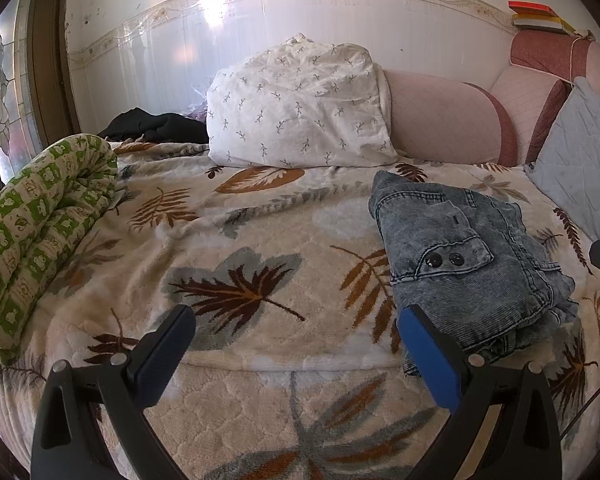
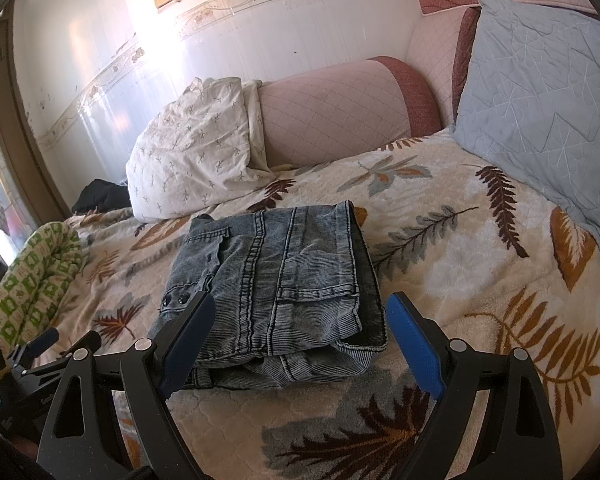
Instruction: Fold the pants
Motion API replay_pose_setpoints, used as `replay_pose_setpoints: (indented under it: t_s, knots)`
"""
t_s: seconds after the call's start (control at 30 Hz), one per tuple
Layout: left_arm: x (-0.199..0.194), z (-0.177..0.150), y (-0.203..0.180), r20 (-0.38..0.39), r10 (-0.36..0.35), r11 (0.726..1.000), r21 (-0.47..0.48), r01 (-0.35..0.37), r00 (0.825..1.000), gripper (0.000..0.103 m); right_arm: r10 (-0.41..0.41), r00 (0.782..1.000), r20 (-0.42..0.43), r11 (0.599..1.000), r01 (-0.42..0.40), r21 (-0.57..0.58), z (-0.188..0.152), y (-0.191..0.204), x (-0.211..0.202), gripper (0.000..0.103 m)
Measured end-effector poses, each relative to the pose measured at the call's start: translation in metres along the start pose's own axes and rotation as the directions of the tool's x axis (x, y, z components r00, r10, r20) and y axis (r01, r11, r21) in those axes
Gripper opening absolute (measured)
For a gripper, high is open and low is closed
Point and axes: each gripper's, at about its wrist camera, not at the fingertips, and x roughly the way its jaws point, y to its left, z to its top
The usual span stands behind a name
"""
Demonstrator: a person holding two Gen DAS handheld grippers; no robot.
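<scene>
The pants (image 1: 471, 264) are washed grey-blue denim, folded into a compact stack on the leaf-patterned bedspread (image 1: 260, 240). In the right wrist view the pants (image 2: 284, 288) lie just ahead of my right gripper (image 2: 300, 320), which is open and empty with its jaws spread about as wide as the stack. My left gripper (image 1: 296, 332) is open and empty, hovering over the bedspread to the left of the pants, its right finger (image 1: 427, 360) close to the stack's near corner. The left gripper's body shows at the lower left of the right wrist view (image 2: 40, 352).
A white patterned pillow (image 1: 300, 108) and a pink bolster (image 1: 443, 116) lie at the back by the wall. A rolled green-and-white quilt (image 1: 40, 232) lies at the left edge. A light blue cushion (image 2: 539, 88) leans at the right. Dark clothing (image 1: 152, 126) sits at the back left.
</scene>
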Motion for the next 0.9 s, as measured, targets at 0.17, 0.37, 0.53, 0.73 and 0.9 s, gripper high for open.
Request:
replay_pose_setpoints:
  t_s: [0.17,0.37,0.53,0.73,0.9]
  knots:
    - [0.000,0.000,0.000,0.001,0.000,1.000,-0.003,0.000,1.000,0.103,-0.001,1.000,0.001,1.000,0.001,-0.001,0.000,0.000,0.000,0.088]
    - [0.001,0.000,0.000,-0.001,-0.002,1.000,-0.005,0.002,1.000,0.103,-0.006,1.000,0.007,1.000,0.006,0.003,0.003,-0.005,0.001,0.088]
    - [0.002,-0.001,-0.001,-0.005,0.004,1.000,0.002,-0.004,1.000,0.103,-0.015,1.000,0.008,1.000,0.015,0.008,0.005,-0.009,0.003,0.088]
    - [0.003,-0.001,0.004,-0.009,0.002,1.000,-0.007,-0.002,1.000,0.103,-0.035,0.999,-0.002,0.999,0.035,0.008,0.003,-0.012,0.007,0.088]
    - [0.002,-0.001,0.005,-0.007,0.003,1.000,-0.011,-0.003,1.000,0.103,-0.047,0.999,-0.009,0.999,0.047,0.015,0.002,-0.013,0.009,0.088]
